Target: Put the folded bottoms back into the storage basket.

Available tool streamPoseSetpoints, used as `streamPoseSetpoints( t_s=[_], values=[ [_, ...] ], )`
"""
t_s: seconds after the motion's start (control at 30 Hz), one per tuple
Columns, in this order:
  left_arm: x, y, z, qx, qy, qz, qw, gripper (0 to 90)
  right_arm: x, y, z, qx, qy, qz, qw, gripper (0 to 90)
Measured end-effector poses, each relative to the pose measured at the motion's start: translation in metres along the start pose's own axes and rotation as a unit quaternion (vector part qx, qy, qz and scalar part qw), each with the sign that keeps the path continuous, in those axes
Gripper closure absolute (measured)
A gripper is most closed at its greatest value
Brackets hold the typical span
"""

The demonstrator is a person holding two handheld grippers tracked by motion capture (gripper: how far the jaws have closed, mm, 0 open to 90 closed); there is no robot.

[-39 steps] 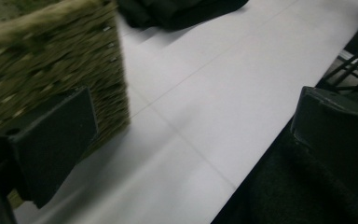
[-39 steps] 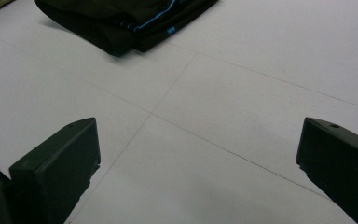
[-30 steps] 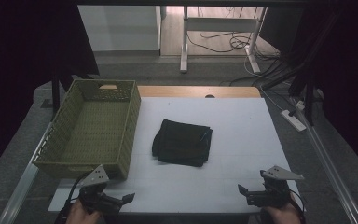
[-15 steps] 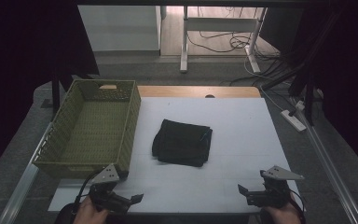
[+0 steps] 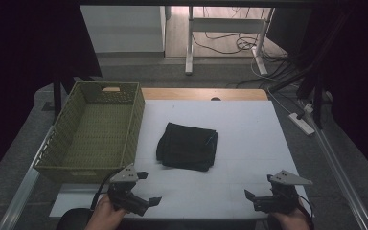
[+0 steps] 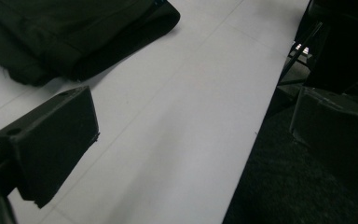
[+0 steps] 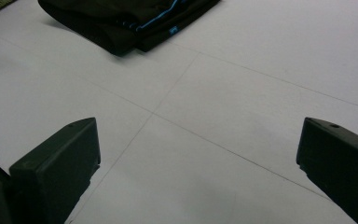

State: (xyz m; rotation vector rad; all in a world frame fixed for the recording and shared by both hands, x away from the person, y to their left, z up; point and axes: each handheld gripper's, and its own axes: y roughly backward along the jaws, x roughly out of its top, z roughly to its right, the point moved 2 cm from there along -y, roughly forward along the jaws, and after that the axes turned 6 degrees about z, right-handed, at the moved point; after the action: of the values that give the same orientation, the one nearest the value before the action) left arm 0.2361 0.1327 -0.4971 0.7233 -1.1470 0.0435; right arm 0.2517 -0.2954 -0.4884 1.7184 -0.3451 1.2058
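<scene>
A folded black garment [image 5: 188, 146] lies in the middle of the white table top [image 5: 244, 120]. My left gripper [image 5: 148, 188] is held at the front edge, left of centre, open and empty, turned toward the right. In the left gripper view the garment [image 6: 74, 32] lies beyond the left finger [image 6: 51, 144]. My right gripper [image 5: 260, 188] hovers at the front right, open and empty. The right gripper view has the garment [image 7: 121, 18], with a blue trim, far ahead of the wide-apart fingers [image 7: 56, 163].
A green woven basket [image 5: 136, 120] stands on the left of the table, empty inside. The table's right edge [image 6: 261, 116] drops to dark floor. Cables and table legs lie on the floor behind the table.
My left gripper has moved right along the front edge and turned its jaws to the right. The right gripper and the garment have stayed put.
</scene>
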Motion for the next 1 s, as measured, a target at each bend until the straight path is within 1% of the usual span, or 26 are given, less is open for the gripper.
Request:
streamPoseSetpoints(
  t_s=[0.03, 0.1, 0.13, 0.17, 0.2, 0.3, 0.47, 0.77, 0.87, 0.97, 1.0],
  values=[
    [0.0, 0.0, 0.0, 0.0, 0.0, 0.0, 1.0, 0.3, 0.0, 0.0, 0.0, 0.0, 0.0, 0.0, 1.0, 0.3],
    [0.003, -0.005, -0.001, 0.0, -0.002, -0.002, 1.0, 0.3, 0.0, 0.0, 0.0, 0.001, 0.0, 0.0, 1.0, 0.3],
    [0.006, -0.009, -0.003, -0.001, -0.001, -0.004, 1.0, 0.3, 0.0, 0.0, 0.0, 0.001, 0.001, 0.001, 1.0, 0.3],
    [0.006, -0.009, -0.003, -0.001, -0.001, -0.004, 1.0, 0.3, 0.0, 0.0, 0.0, 0.001, 0.001, 0.0, 1.0, 0.3],
    [0.008, -0.013, -0.005, 0.003, -0.002, -0.007, 1.0, 0.2, 0.0, 0.0, 0.0, 0.001, 0.002, 0.0, 1.0, 0.3],
    [0.011, -0.017, -0.008, 0.001, -0.001, -0.009, 1.0, 0.2, 0.0, 0.0, 0.0, 0.001, 0.002, 0.0, 1.0, 0.3],
    [0.018, -0.027, -0.014, 0.009, -0.007, -0.015, 0.9998, 0.1, 0.0, 0.0, -0.001, 0.002, 0.004, -0.001, 1.0, 0.3],
    [0.029, -0.041, -0.022, 0.016, -0.006, -0.019, 0.9997, 0.1, 0.0, 0.0, -0.001, 0.003, 0.004, 0.0, 1.0, 0.3],
    [0.033, -0.048, -0.027, 0.021, -0.009, -0.025, 0.9994, 0.1, 0.0, 0.0, -0.001, 0.003, 0.005, -0.001, 1.0, 0.3],
    [0.036, -0.055, -0.033, 0.026, -0.006, -0.032, 0.9991, 0.1, 0.0, 0.0, -0.001, 0.004, 0.005, -0.001, 1.0, 0.3],
    [0.039, -0.059, -0.037, 0.029, -0.003, -0.034, 0.999, 0.1, 0.0, 0.0, -0.001, 0.004, 0.005, -0.001, 1.0, 0.3]
  ],
)
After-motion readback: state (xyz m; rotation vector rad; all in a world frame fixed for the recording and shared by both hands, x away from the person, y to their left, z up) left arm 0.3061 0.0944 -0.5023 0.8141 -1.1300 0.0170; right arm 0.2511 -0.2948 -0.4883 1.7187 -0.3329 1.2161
